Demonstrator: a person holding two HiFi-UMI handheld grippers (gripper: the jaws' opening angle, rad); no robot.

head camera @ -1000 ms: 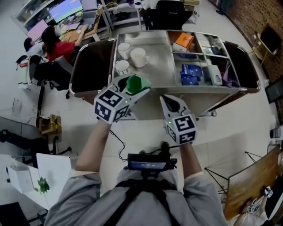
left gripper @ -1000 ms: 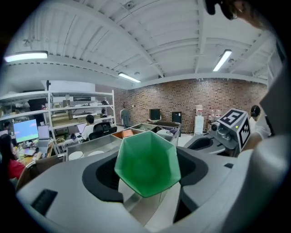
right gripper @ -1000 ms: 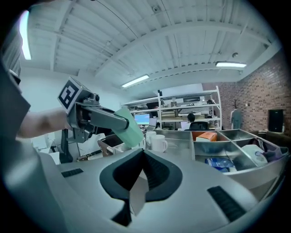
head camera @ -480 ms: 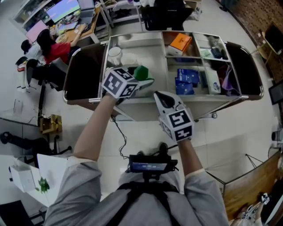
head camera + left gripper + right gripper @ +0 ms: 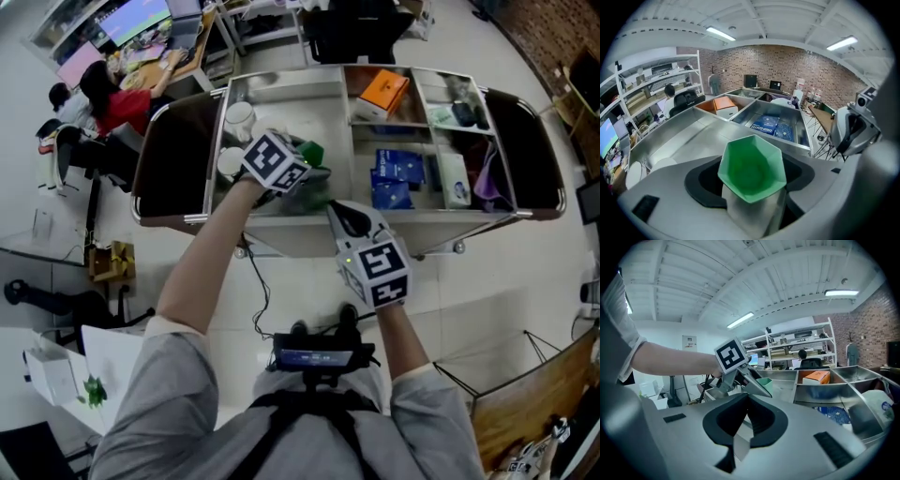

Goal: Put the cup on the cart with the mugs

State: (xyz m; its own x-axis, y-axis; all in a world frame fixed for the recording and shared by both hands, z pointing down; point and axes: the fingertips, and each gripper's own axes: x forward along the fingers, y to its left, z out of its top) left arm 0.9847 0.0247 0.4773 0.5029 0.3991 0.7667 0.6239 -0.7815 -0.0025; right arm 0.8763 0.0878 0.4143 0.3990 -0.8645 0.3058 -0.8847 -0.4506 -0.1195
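Note:
My left gripper [image 5: 317, 167] is shut on a green angular cup [image 5: 310, 152] and holds it above the left tray of the steel cart [image 5: 281, 223]. In the left gripper view the cup [image 5: 751, 168] stands upright between the jaws of that gripper [image 5: 752, 192], mouth up. Two white mugs [image 5: 240, 117] [image 5: 228, 161] sit in the same tray, just left of the cup. My right gripper [image 5: 352, 217] hovers at the cart's front edge, shut and empty. The right gripper view shows that gripper [image 5: 740, 434] and, beyond it, the cup [image 5: 765, 383].
The cart's right compartments hold an orange box [image 5: 384, 92], blue coffee packs [image 5: 394, 178] and other small items. Dark bags [image 5: 173, 159] hang at both cart ends. A person [image 5: 103, 94] sits at a desk far left. White floor lies in front of the cart.
My left gripper has carried the green cup forward from the cart's front edge to over the left tray, near the mugs. The right gripper has hardly moved.

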